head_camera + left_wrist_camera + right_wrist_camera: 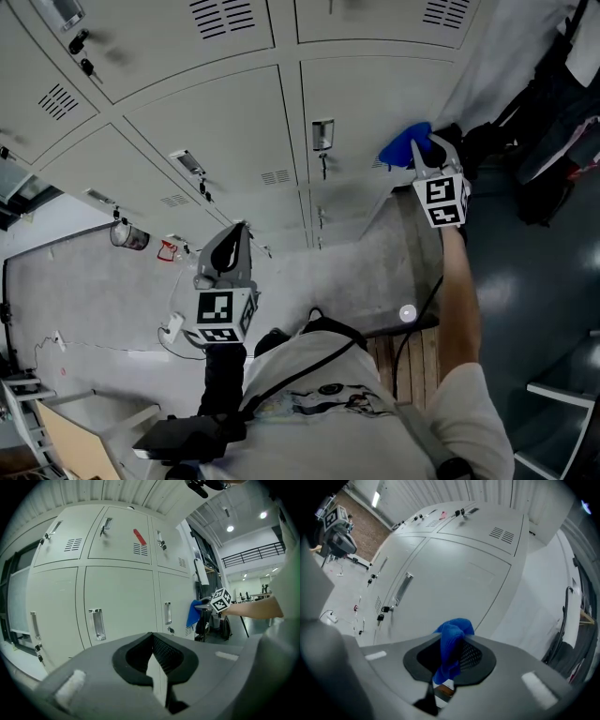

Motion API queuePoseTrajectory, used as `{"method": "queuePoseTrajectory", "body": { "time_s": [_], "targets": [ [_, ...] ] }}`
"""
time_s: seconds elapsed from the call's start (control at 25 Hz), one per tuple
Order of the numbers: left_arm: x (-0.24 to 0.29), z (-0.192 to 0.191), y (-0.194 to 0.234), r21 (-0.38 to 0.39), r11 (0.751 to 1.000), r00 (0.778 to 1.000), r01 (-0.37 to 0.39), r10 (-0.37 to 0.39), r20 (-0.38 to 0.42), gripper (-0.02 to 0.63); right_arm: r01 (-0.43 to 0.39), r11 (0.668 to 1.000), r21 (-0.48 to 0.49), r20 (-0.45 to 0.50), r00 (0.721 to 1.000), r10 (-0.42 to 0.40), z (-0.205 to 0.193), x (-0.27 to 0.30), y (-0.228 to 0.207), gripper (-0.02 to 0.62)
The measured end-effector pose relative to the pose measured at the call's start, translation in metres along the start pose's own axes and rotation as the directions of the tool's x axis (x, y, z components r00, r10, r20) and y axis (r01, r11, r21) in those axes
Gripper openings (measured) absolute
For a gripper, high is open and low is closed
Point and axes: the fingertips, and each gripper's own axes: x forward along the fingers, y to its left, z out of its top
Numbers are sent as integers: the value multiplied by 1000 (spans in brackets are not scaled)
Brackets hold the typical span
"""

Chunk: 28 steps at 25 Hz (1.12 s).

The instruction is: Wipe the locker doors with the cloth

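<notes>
A bank of pale grey locker doors (234, 122) fills the top of the head view. My right gripper (424, 150) is shut on a blue cloth (403, 147), held against the lower right locker door (375, 103) near its right edge. In the right gripper view the blue cloth (451, 644) bunches between the jaws in front of that locker door (454, 578). My left gripper (232, 246) hangs lower left, away from the doors, its jaws together and empty. The left gripper view shows the lockers (117, 602) ahead and the blue cloth (193, 612) far right.
Handles and small keys hang on the doors (322, 136). A concrete plinth (375, 272) runs below the lockers. Dark bags and clothing (553, 122) stand at the right. A cable and plug (173, 326) lie on the floor at left.
</notes>
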Motion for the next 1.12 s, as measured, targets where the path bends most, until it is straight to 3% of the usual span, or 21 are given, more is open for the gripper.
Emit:
{"method": "queuePoseTrajectory", "body": {
  "time_s": [0.2,0.36,0.52,0.84,1.12],
  "targets": [
    [2,1,-4,2,1000,1000,6,-6,7,0,-130,991,-27,44,990,131,11,-11,77,44],
    [5,2,-11,6,1000,1000,17,-17,16,0,-256,963,-79,32,965,259,9,0,156,44],
    [5,0,-23,-4,999,999,37,-37,-1,0,-329,938,-107,19,943,332,8,25,208,44],
    [-5,-6,-16,-5,1000,1000,6,-7,-26,0,-366,918,-152,-36,930,365,2,71,234,44],
    [-6,-6,-10,-5,1000,1000,-9,9,-29,0,-323,922,-215,-77,946,314,-12,79,224,43]
  ]
}}
